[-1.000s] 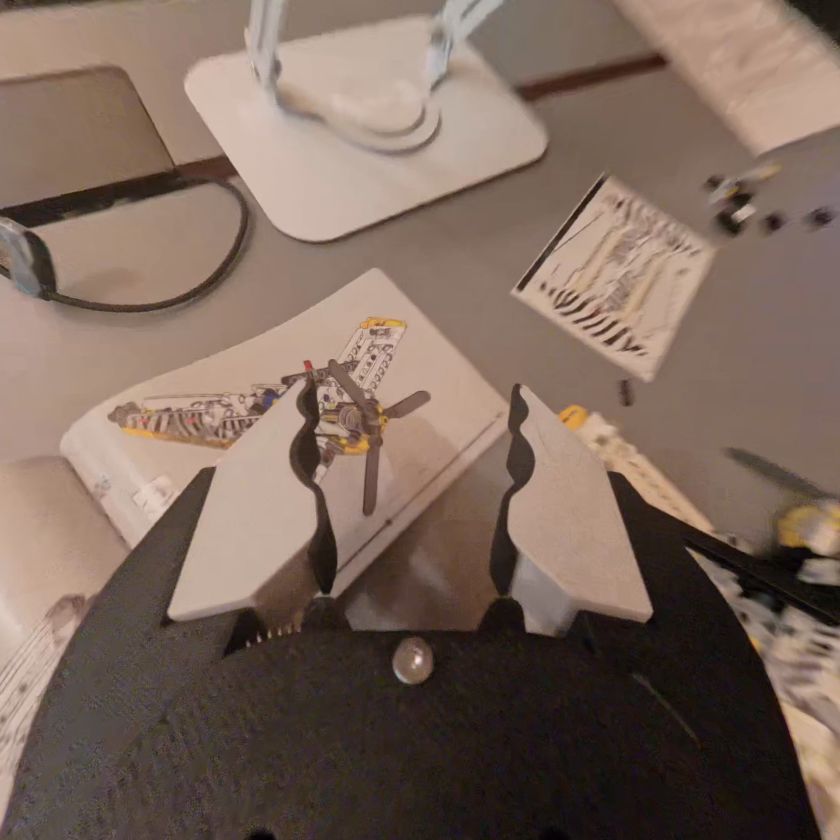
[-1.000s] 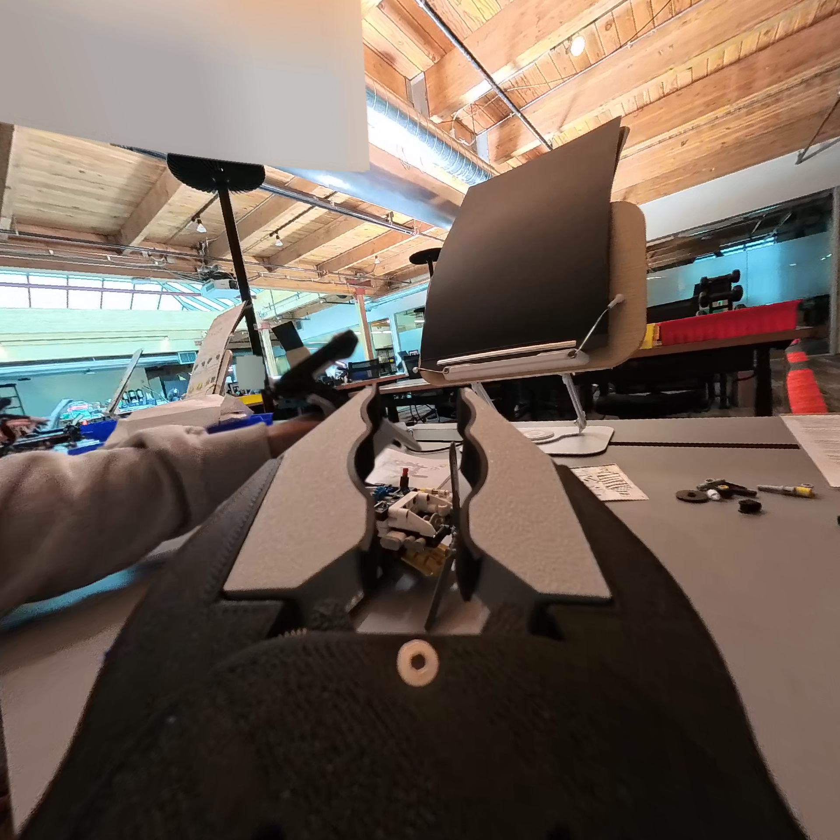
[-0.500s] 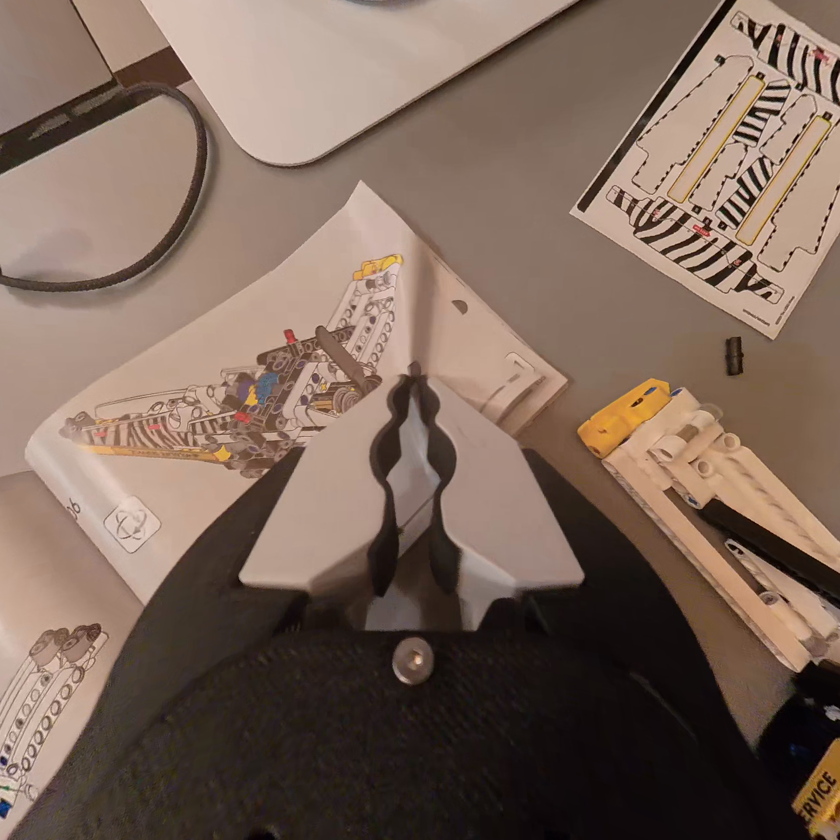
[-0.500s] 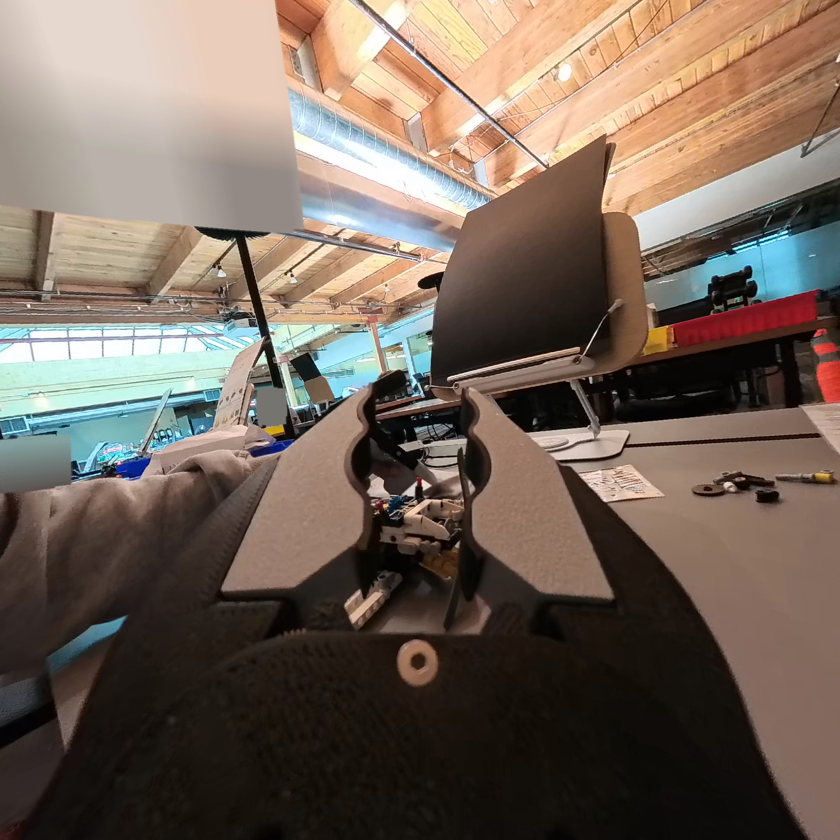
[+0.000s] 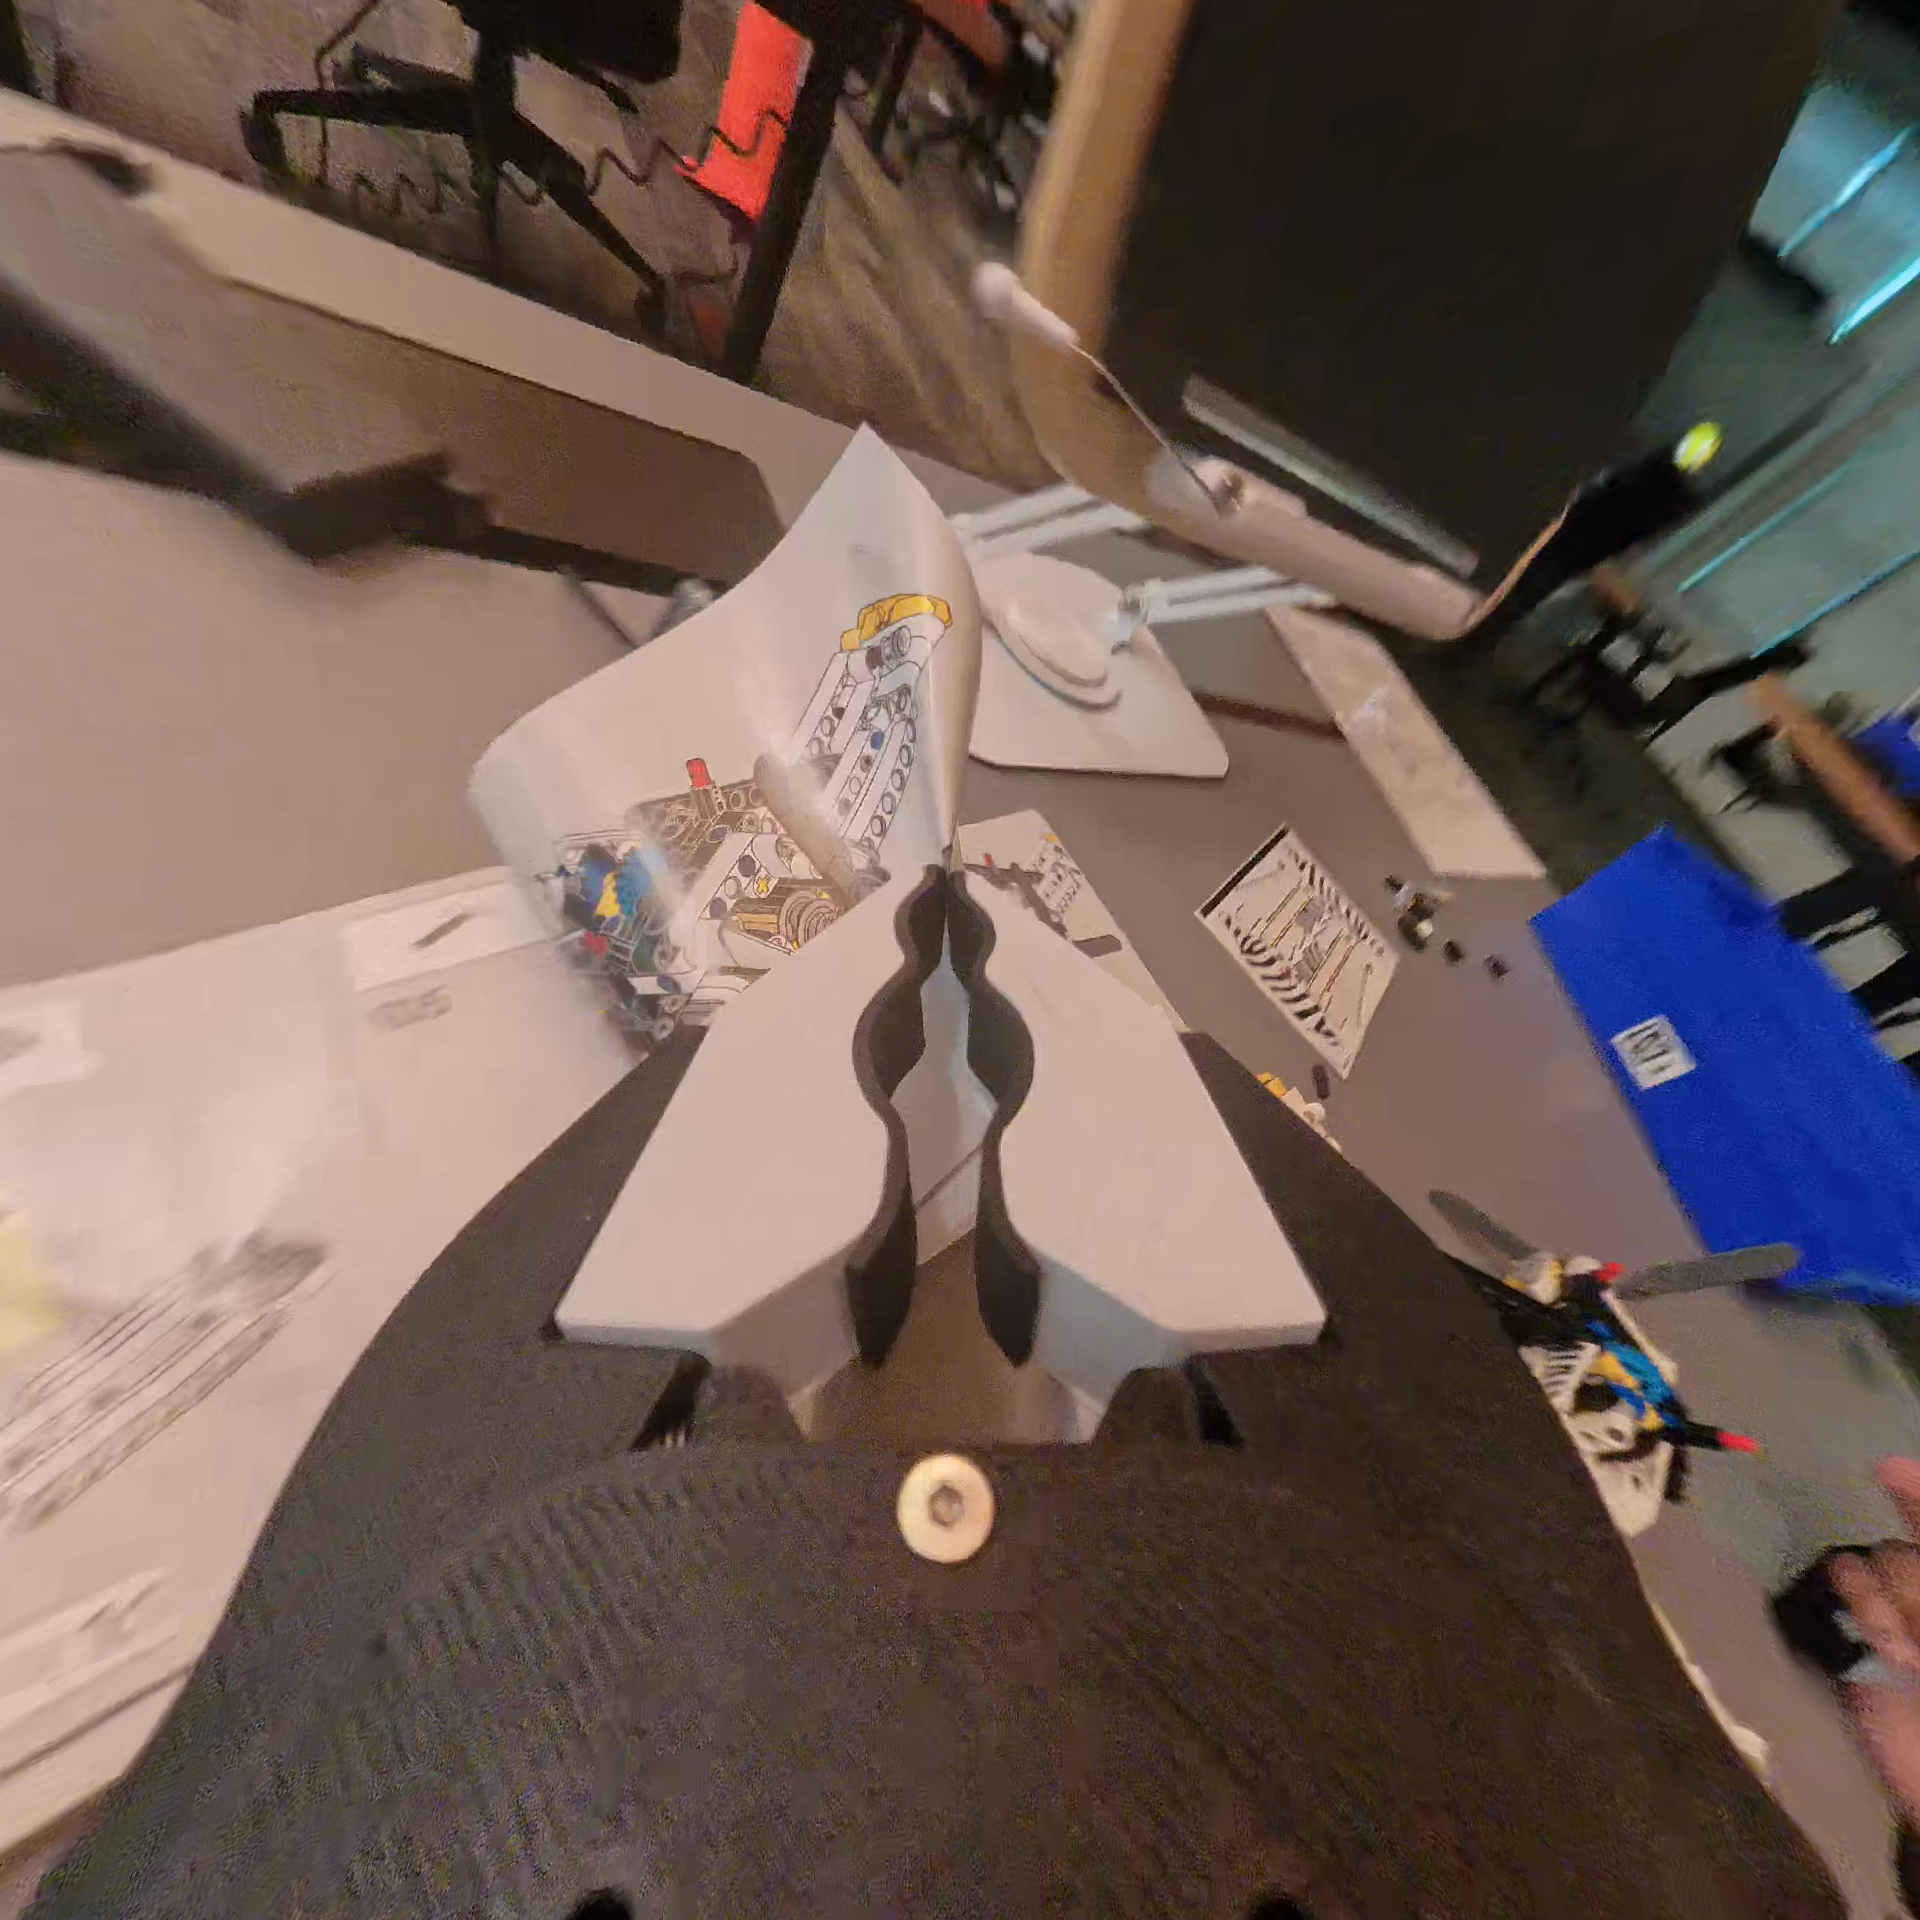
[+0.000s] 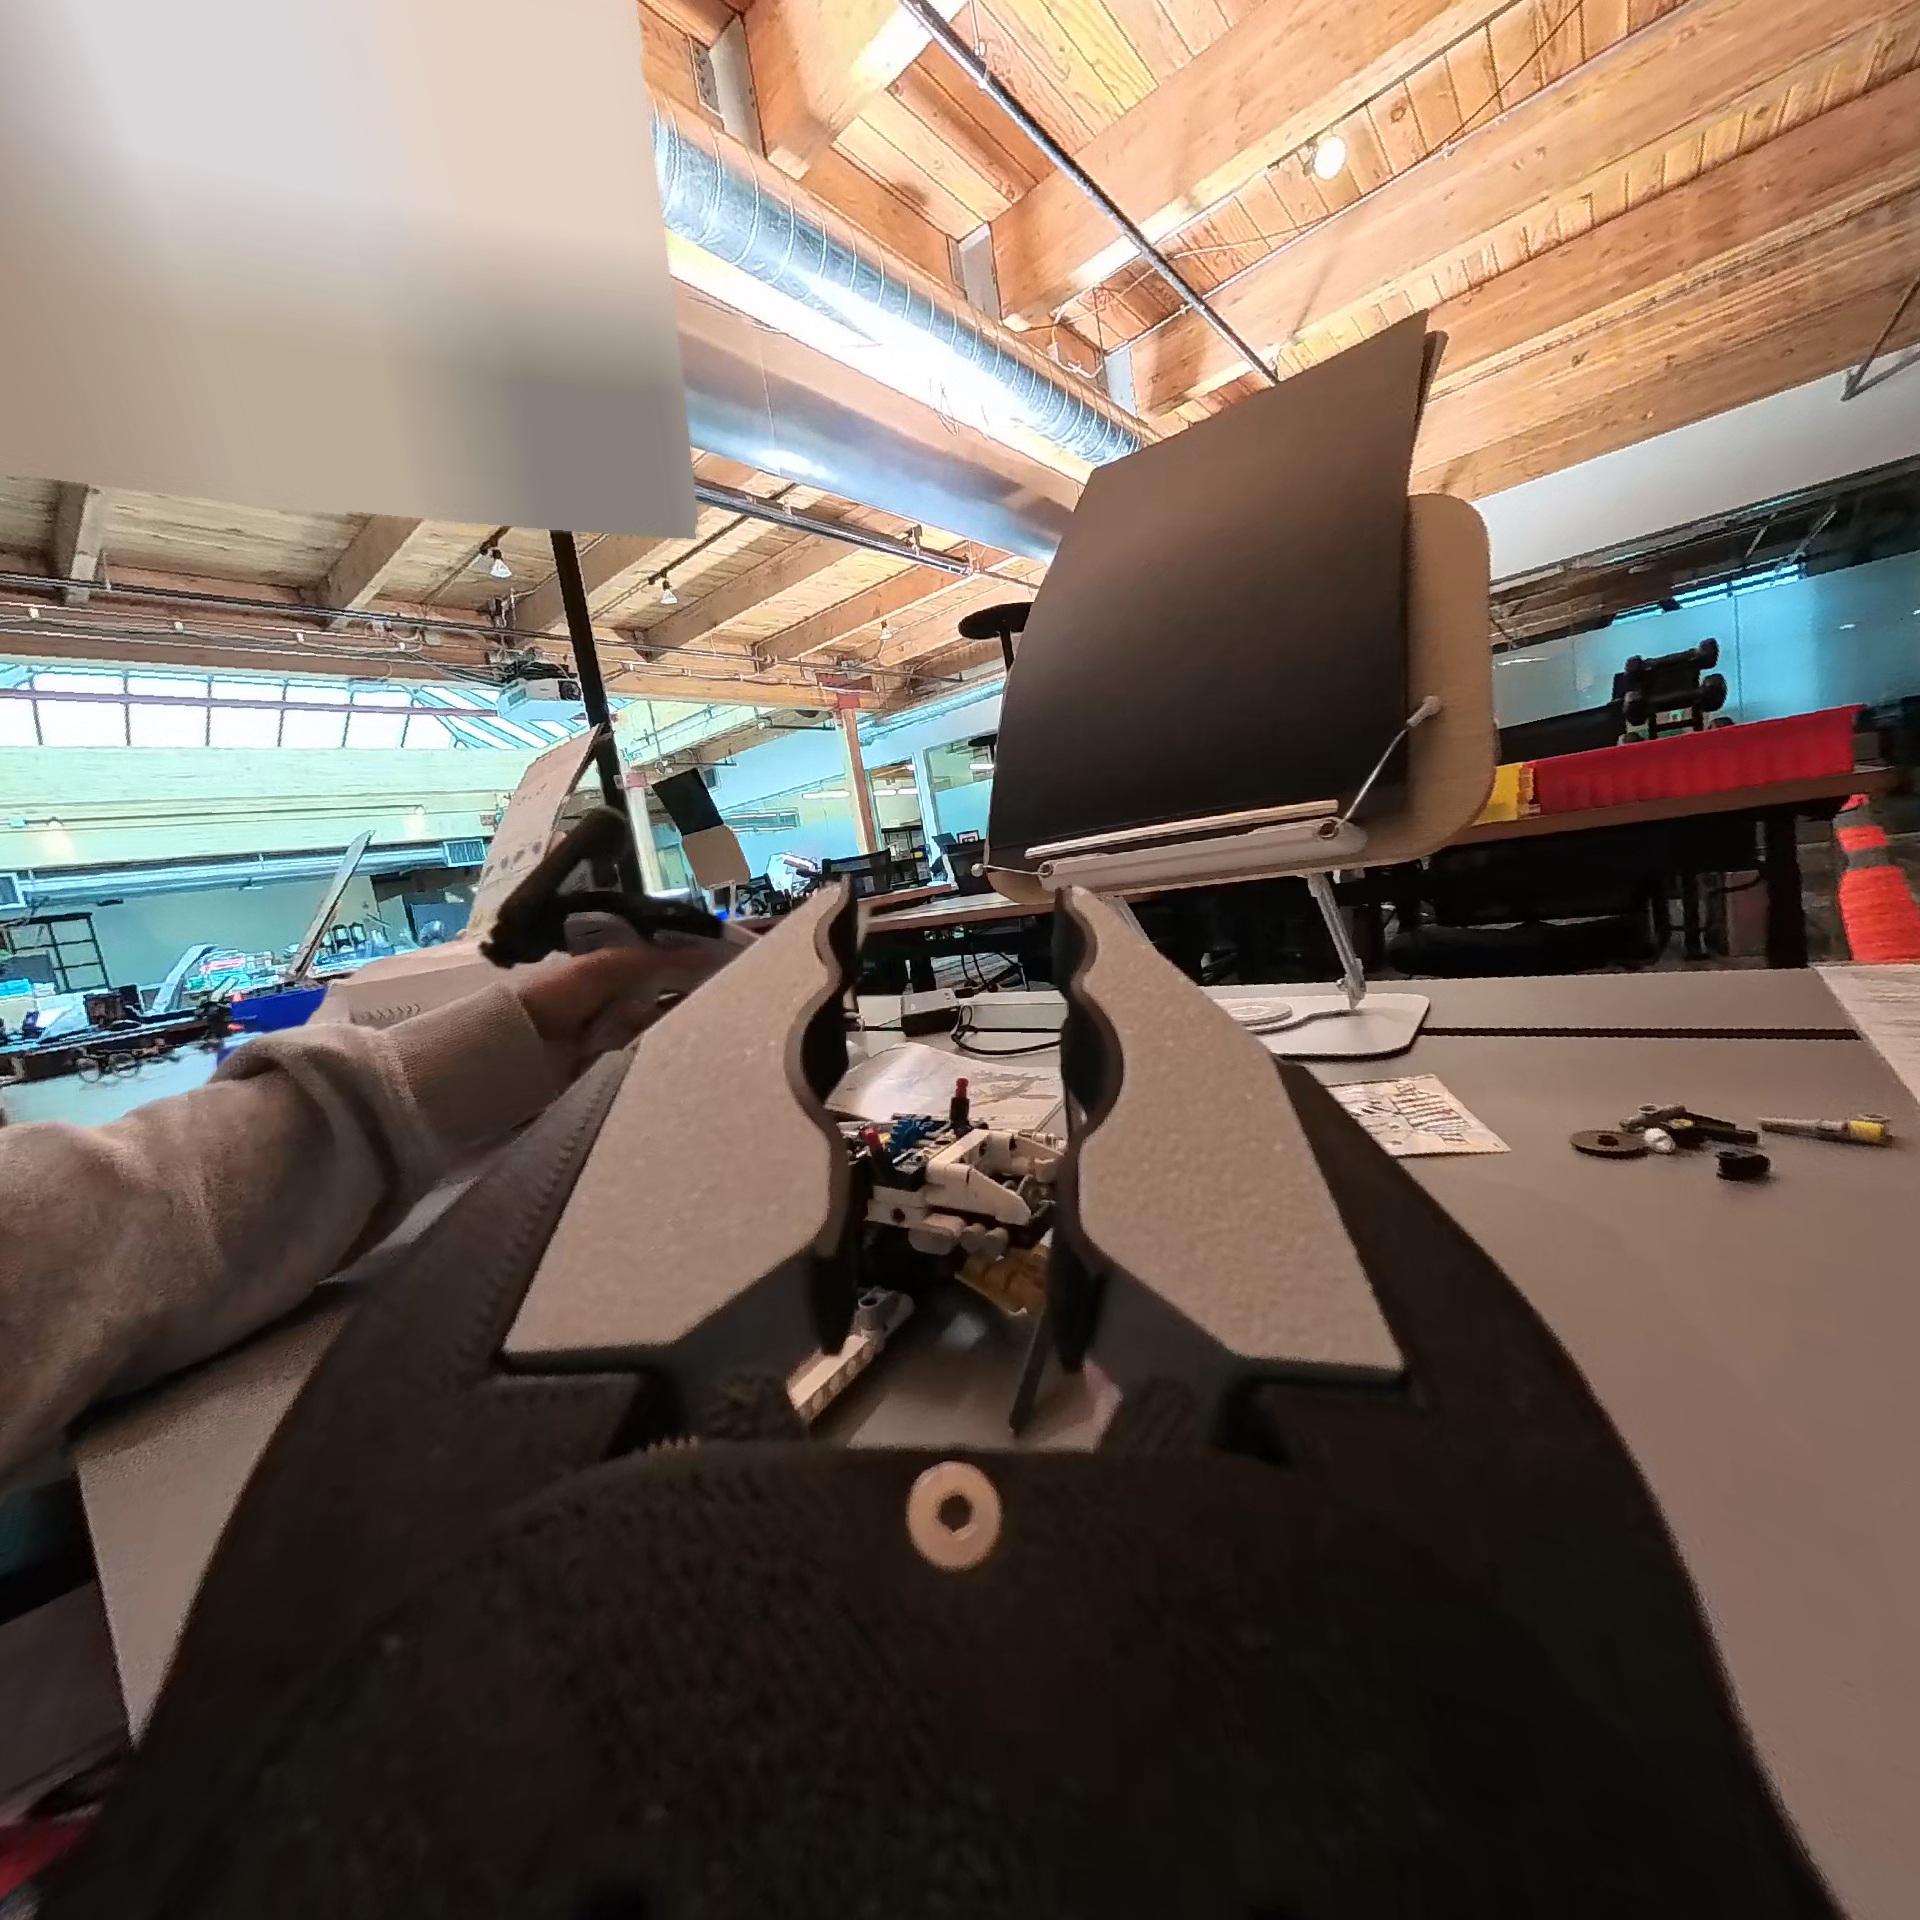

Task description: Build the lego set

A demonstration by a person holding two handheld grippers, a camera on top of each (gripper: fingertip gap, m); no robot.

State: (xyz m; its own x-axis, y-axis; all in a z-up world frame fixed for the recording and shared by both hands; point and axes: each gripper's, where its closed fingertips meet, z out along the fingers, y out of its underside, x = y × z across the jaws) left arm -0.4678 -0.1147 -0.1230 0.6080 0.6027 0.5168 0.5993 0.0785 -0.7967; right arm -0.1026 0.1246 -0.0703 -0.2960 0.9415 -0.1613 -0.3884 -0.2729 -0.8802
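Note:
My left gripper (image 5: 945,883) is shut on the edge of an instruction booklet page (image 5: 748,748) and holds it curled up off the open booklet (image 5: 260,1091). My right gripper (image 6: 956,1039) is shut on the partly built lego plane (image 6: 956,1164), white, black and yellow, low over the grey table (image 6: 1662,1351). A propeller blade (image 6: 1039,1361) hangs between its fingers. The plane also shows at the right of the left wrist view (image 5: 1590,1340). The left gripper and a grey sleeve (image 6: 208,1195) show at the left of the right wrist view.
A zebra-striped sticker sheet (image 5: 1299,945) and several small loose parts (image 6: 1662,1132) lie on the table to the right. A dark screen on a white stand (image 6: 1216,644) is at the back. A blue bin (image 5: 1766,1091) is at the far right. The tips of one gripper are about 45 cm away from the tips of the other.
My left gripper went from open to shut on the booklet page, then lifted the page upright. My right gripper kept hold of the plane and shifted only slightly.

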